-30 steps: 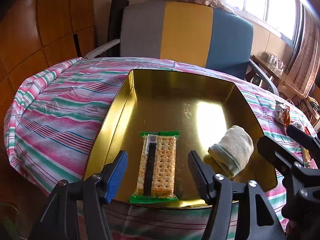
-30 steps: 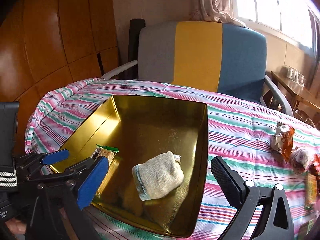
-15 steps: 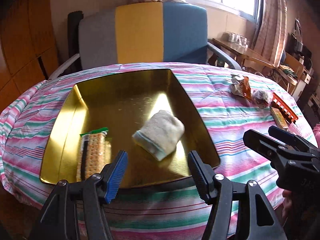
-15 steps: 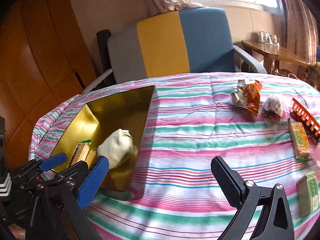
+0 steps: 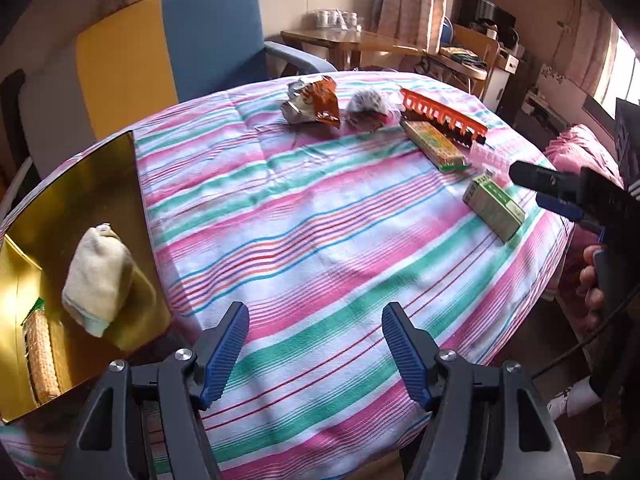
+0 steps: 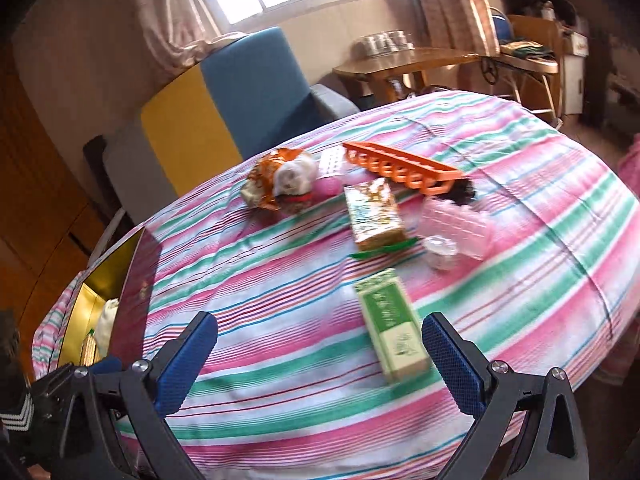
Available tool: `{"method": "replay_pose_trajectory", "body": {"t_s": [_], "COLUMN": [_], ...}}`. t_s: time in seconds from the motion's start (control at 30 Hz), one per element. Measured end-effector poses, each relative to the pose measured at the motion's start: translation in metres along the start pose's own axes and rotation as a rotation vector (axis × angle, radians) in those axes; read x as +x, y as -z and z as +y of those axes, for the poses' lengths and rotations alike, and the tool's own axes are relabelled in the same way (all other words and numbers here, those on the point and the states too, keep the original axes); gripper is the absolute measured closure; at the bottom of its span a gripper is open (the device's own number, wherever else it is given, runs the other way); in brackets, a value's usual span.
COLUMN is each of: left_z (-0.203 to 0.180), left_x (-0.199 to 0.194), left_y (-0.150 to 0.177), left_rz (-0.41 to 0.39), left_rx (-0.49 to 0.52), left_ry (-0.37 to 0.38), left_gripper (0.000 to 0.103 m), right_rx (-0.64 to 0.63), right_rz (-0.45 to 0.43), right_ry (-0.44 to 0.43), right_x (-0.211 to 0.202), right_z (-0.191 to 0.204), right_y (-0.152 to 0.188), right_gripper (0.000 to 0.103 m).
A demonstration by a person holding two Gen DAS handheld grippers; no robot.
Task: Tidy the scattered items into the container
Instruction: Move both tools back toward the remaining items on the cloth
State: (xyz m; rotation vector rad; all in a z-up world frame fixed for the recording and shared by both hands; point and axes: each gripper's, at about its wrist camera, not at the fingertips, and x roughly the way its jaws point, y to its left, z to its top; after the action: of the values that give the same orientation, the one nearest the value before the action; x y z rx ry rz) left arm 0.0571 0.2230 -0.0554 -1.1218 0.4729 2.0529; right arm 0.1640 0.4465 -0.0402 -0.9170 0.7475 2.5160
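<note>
**Round table, striped cloth: contents at this moment**

- Table (image 5: 320,216): round, covered in a pink, green and white striped cloth.
- Armchair (image 6: 224,116): grey, yellow and blue panels, beyond the far edge.
- Gold tray (image 5: 80,208): the container, at the table's left edge. Holds a rolled cream sock (image 5: 98,276) and, nearer, a cracker packet (image 5: 40,356).
- Orange plastic rack (image 6: 400,166): far right, lying flat.
- Green and white box (image 6: 394,326): near right, loose on the cloth, just ahead of the right gripper.
- Gold biscuit packet (image 6: 374,210): between box and rack.
- Orange snack bag (image 5: 314,100) and grey-white wrapped item (image 5: 370,108): far centre, side by side.
- Clear pink case (image 6: 460,224): right of the biscuit packet.
- Left gripper (image 5: 316,354): jaws have just been opening, released, nothing between them; over bare cloth at the near edge.
- Right gripper (image 6: 320,364): jaws spread wide, holding nothing.
</note>
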Motion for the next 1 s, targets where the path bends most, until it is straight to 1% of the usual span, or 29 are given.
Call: {"method": "replay_pose_trajectory", "body": {"t_s": [0.07, 0.13, 0.23, 0.33, 0.4, 0.5, 0.53, 0.63, 0.8, 0.9, 1.0], "left_z": [-0.004, -0.006, -0.005, -0.003, -0.002, -0.002, -0.002, -0.008, -0.033, -0.060, -0.088], "left_x": [0.007, 0.013, 0.018, 0.022, 0.022, 0.023, 0.023, 0.025, 0.026, 0.027, 0.033], "left_y": [0.003, 0.006, 0.008, 0.009, 0.008, 0.007, 0.006, 0.001, -0.026, -0.045, -0.063], "left_rz": [0.027, 0.050, 0.071, 0.083, 0.086, 0.091, 0.092, 0.098, 0.066, 0.040, 0.034], "left_rx": [0.010, 0.010, 0.002, -0.008, -0.011, -0.014, -0.013, -0.006, 0.031, 0.070, 0.111], "left_ry": [0.014, 0.018, 0.027, 0.029, 0.033, 0.046, 0.055, 0.082, 0.153, 0.196, 0.232], "left_gripper": [0.033, 0.033, 0.033, 0.033, 0.033, 0.033, 0.033, 0.033, 0.033, 0.032, 0.032], "right_rx": [0.049, 0.091, 0.127, 0.174, 0.213, 0.274, 0.284, 0.296, 0.319, 0.338, 0.346], "right_rz": [-0.006, -0.001, 0.008, 0.046, 0.106, 0.147, 0.145, 0.131, 0.082, 0.055, 0.032], "right_ry": [0.020, 0.013, -0.015, -0.068, -0.179, -0.356, -0.376, -0.375, -0.274, -0.205, -0.145], "right_x": [-0.001, 0.003, 0.012, 0.029, 0.043, 0.052, 0.053, 0.048, 0.031, 0.022, 0.013], "right_z": [-0.021, -0.035, -0.046, -0.048, -0.045, -0.037, -0.036, -0.038, -0.064, -0.083, -0.101], "right_y": [-0.003, -0.006, -0.011, -0.014, -0.013, -0.010, -0.010, -0.011, -0.011, -0.011, -0.011], "right_gripper": [0.000, 0.000, 0.000, 0.000, 0.000, 0.000, 0.000, 0.000, 0.000, 0.000, 0.000]}}
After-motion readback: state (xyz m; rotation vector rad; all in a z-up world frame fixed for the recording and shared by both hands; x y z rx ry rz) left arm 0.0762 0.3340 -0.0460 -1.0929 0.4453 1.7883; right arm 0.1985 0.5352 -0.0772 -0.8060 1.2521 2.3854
